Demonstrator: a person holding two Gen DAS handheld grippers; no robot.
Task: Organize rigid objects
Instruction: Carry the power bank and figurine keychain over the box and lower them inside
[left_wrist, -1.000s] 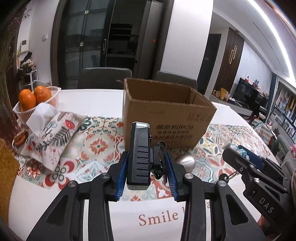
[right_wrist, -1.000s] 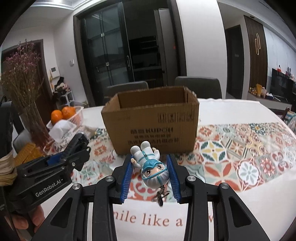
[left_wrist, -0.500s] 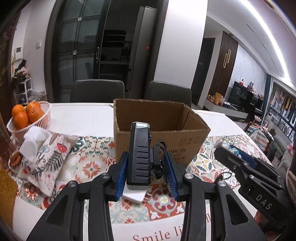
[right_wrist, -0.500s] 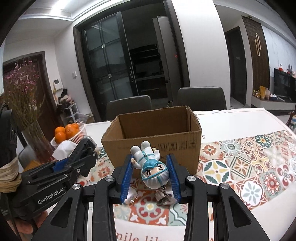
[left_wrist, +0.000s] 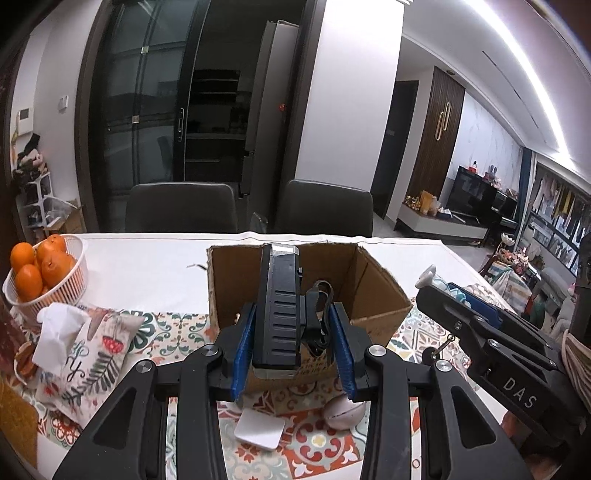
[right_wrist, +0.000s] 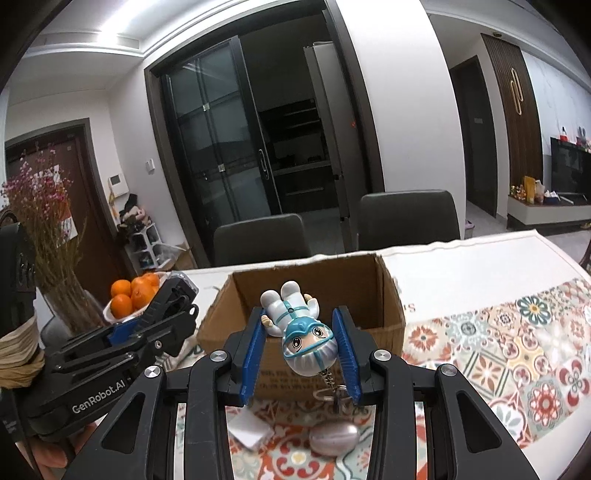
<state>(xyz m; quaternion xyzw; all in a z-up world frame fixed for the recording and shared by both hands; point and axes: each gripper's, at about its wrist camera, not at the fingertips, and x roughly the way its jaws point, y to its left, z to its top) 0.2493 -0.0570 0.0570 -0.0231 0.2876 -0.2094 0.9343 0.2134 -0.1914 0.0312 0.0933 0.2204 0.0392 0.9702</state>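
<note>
My left gripper (left_wrist: 291, 332) is shut on a black ribbed device with a strap (left_wrist: 277, 306), held above the near wall of an open cardboard box (left_wrist: 373, 291). My right gripper (right_wrist: 299, 343) is shut on a white and blue figurine keychain (right_wrist: 301, 332), head towards me, its chain hanging below. It hovers over the front edge of the cardboard box (right_wrist: 384, 295). Each gripper shows at the side of the other's view: the right gripper (left_wrist: 476, 314) and the left gripper (right_wrist: 147, 325). A silver egg-shaped object (right_wrist: 332, 435) and a white square pad (right_wrist: 249, 430) lie on the patterned cloth below.
A white basket of oranges (left_wrist: 40, 273) and a floral tissue pouch (left_wrist: 85, 347) sit at the left. A vase of dried pink flowers (right_wrist: 40, 221) stands at the far left. Two dark chairs (left_wrist: 181, 206) stand behind the table. The silver egg (left_wrist: 343, 408) and white pad (left_wrist: 260, 430) lie before the box.
Both grippers have risen and moved forward towards the box with their objects still held. The box's inside now shows, and the silver egg and white pad have slid lower in view.
</note>
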